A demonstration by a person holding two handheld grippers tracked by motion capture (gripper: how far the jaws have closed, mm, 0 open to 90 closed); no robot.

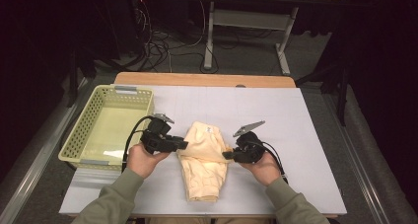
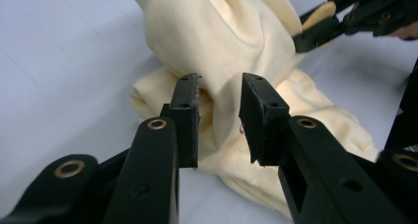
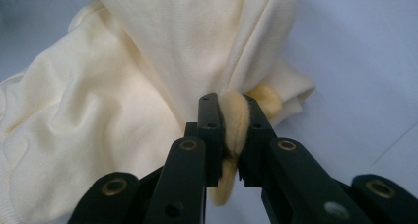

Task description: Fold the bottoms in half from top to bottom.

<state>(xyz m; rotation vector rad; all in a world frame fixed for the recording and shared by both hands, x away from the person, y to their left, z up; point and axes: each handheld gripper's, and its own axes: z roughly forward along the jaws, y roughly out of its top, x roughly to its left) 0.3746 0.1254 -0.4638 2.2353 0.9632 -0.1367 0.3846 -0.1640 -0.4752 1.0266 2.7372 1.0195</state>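
Note:
A pale yellow garment (image 1: 204, 160) lies bunched on the white table top (image 1: 281, 115), in front of the person. My left gripper (image 1: 185, 145) is at the garment's left edge. In the left gripper view its jaws (image 2: 219, 103) stand apart, with a fold of the garment (image 2: 217, 31) just beyond the gap and neither pad pressing on it. My right gripper (image 1: 226, 155) is at the garment's right edge. In the right gripper view it (image 3: 231, 115) is shut on a thick fold of the garment (image 3: 148, 61), which is lifted and drawn taut. The right gripper (image 2: 305, 36) also appears farther off in the left gripper view, pinching cloth.
A pale green plastic basket (image 1: 79, 130) stands on the table's left side, close to the left hand. A wooden strip (image 1: 204, 79) borders the table's far edge. Beyond it are cables on the floor and a desk frame (image 1: 283, 51).

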